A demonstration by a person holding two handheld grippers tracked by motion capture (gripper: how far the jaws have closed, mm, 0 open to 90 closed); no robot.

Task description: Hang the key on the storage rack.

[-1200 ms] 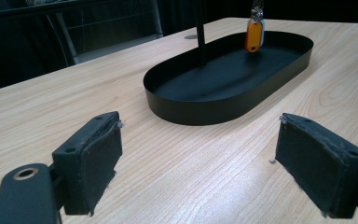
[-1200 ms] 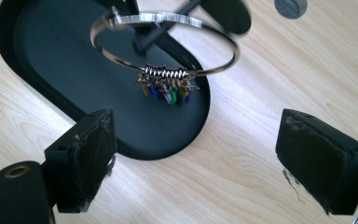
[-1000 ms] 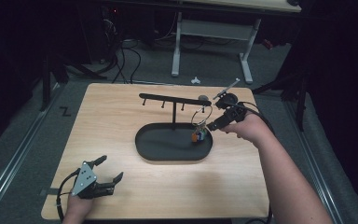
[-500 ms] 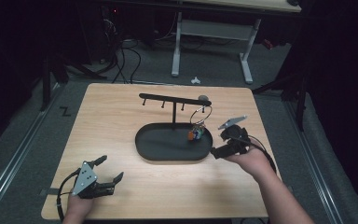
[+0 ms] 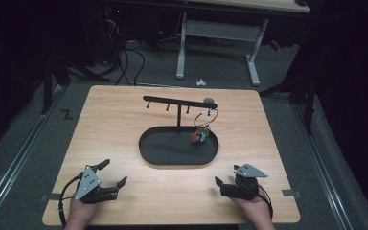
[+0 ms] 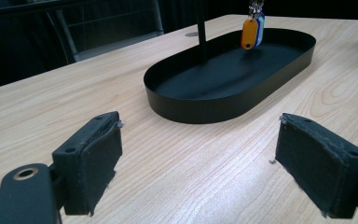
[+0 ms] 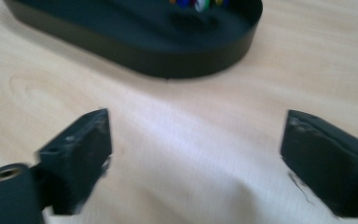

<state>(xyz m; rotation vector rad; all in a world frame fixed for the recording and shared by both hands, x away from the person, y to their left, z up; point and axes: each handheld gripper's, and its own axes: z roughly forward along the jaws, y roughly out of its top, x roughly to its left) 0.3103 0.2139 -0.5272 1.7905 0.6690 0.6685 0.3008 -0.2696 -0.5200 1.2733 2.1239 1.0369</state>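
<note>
Both grippers rest on the counter (image 5: 124, 120) at its near edge, left gripper (image 5: 114, 179) and right gripper (image 5: 219, 184), fingers spread wide, nothing held.

Black oval tray (image 5: 172, 158), orange and blue key tags (image 5: 199, 136), pale woodgrain table (image 5: 124, 120)

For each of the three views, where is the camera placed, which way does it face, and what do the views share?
High view: above the table's near edge, facing forward and down; shows both hands, left claw, right claw.
Left gripper view: on the left claw, facing the black tray.
Right gripper view: on the right claw, facing the tray.
Shared: tray, key tags.
</note>
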